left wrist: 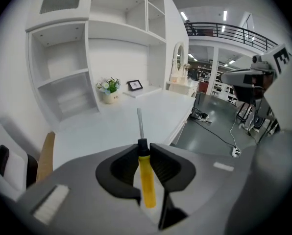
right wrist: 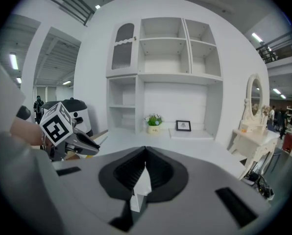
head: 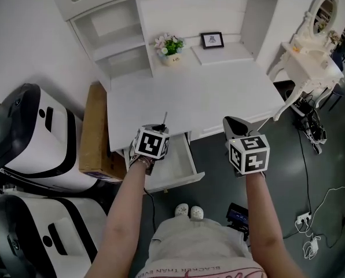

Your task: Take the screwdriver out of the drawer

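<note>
— So, where is the yellow-handled screwdriver (left wrist: 147,180) with the thin metal shaft?

— Clamped in the left gripper (left wrist: 144,148). Its black jaws stand narrow and press from both sides on the dark collar at the top of the handle. The handle runs back between them, and the shaft sticks out ahead over the white table (head: 207,97).

— Is it out of the drawer?

— Yes. In the head view the left gripper (head: 160,129) hangs above the open white drawer (head: 181,167), right at the table's front edge. The left gripper view looks down on the table top from above.

— How are the arms held?

— Both bare forearms reach forward from the bottom of the head view, roughly side by side. The left wrist tips its gripper forward and down. The right gripper (head: 235,123) sits to the right of the drawer, its tip near the table's front edge, and points closer to level.

— And the right jaws?

— In the right gripper view the right gripper (right wrist: 145,153) has its jaws together with nothing between them. The two grippers are apart.

— Anything else around?

— A small pot of flowers (head: 169,46) and a black picture frame (head: 212,39) stand at the back of the table. A brown cardboard box (head: 94,129) stands against its left side.
</note>
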Motion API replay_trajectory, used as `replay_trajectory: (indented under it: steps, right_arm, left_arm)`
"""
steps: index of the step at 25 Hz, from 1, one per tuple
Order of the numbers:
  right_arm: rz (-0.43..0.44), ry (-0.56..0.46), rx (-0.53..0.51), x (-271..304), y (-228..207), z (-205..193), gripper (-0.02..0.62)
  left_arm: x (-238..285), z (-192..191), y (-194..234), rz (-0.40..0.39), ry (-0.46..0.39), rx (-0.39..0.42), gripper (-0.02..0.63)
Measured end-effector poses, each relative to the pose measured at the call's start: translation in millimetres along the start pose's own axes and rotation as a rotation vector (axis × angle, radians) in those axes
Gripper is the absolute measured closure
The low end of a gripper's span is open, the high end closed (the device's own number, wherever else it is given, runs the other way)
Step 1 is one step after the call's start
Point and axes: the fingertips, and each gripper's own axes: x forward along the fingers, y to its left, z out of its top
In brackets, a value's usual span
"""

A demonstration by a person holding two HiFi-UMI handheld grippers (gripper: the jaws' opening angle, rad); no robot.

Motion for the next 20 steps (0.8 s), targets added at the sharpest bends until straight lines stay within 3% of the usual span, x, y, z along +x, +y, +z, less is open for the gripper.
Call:
replay_trajectory:
  steps: [10,20]
  right_arm:
    - [-0.013,-0.127,-0.022,-9.0,1.4,57.8,0.588]
    - [0.018,-0.263,-0.137,-33.1,19.2,125.6,0.589]
  left_arm:
    - [-58.0,72.5,15.9,0.077,-0.234,-0.018,0.526]
    - [-130.1,129.5,25.1,0.178,-0.463,-0.019,0.526]
